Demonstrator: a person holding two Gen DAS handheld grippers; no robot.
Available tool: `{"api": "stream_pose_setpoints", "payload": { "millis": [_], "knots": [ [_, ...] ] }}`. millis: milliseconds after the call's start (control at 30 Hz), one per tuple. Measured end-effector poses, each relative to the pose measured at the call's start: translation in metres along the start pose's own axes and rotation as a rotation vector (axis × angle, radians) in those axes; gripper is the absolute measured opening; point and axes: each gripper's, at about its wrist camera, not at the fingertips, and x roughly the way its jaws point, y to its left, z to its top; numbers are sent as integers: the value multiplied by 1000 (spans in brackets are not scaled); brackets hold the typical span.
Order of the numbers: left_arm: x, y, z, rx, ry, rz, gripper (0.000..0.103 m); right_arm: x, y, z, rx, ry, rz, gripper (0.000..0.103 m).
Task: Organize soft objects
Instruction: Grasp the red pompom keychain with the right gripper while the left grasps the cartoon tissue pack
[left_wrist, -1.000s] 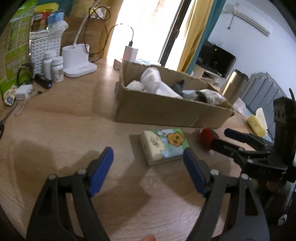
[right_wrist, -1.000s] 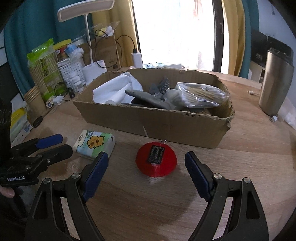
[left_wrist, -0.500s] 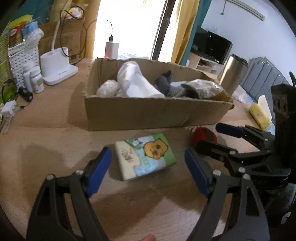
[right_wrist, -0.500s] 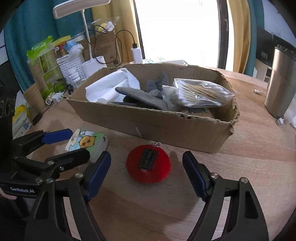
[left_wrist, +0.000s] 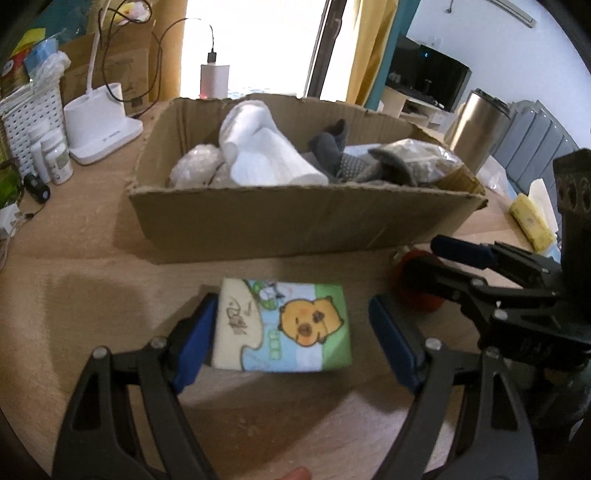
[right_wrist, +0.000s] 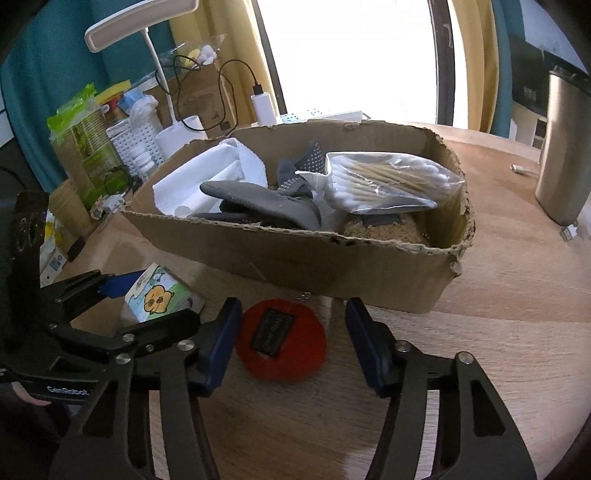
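A tissue pack (left_wrist: 284, 328) with a cartoon bear lies on the wooden table in front of the cardboard box (left_wrist: 295, 221). My left gripper (left_wrist: 291, 339) is open, its blue pads on either side of the pack; the left pad touches or nearly touches it. A red round soft pouch (right_wrist: 282, 339) lies before the box (right_wrist: 332, 266). My right gripper (right_wrist: 291, 336) is open around it, not touching. The box holds white cloth (right_wrist: 210, 181), grey socks (right_wrist: 266, 206) and a bag of cotton swabs (right_wrist: 388, 181). The pack also shows in the right wrist view (right_wrist: 159, 295).
A steel tumbler (right_wrist: 565, 147) stands at the right. A white lamp base (left_wrist: 99, 125), white basket (left_wrist: 29, 118), pill bottles (left_wrist: 55, 158), chargers and cables crowd the left back. A yellow sponge (left_wrist: 532, 221) lies at the far right edge.
My left gripper has moved forward and now straddles the tissue pack. My right gripper has closed in on the red pouch, which now sits between its fingers.
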Motion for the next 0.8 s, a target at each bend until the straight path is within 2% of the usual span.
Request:
{"api": "stream_pose_setpoints", "payload": {
  "millis": [100, 367, 433, 467, 500, 800],
  "knots": [
    [1, 0, 1, 2, 0, 5, 83, 1, 1, 1, -3, 5, 7, 54],
    [3, -3, 0, 24, 1, 10, 82, 4, 2, 2, -6, 20, 18, 46],
    [2, -3, 0, 22, -2, 2, 77, 6, 3, 2, -11, 32, 22, 42],
    [1, -2, 0, 20, -5, -5, 69, 7, 3, 2, -14, 38, 22, 42],
    [0, -2, 0, 20, -4, -7, 68, 8, 4, 2, -17, 39, 21, 41],
    [-8, -3, -5, 25, -19, -46, 67, 6, 9, 1, -43, 27, -1, 38]
  ]
}}
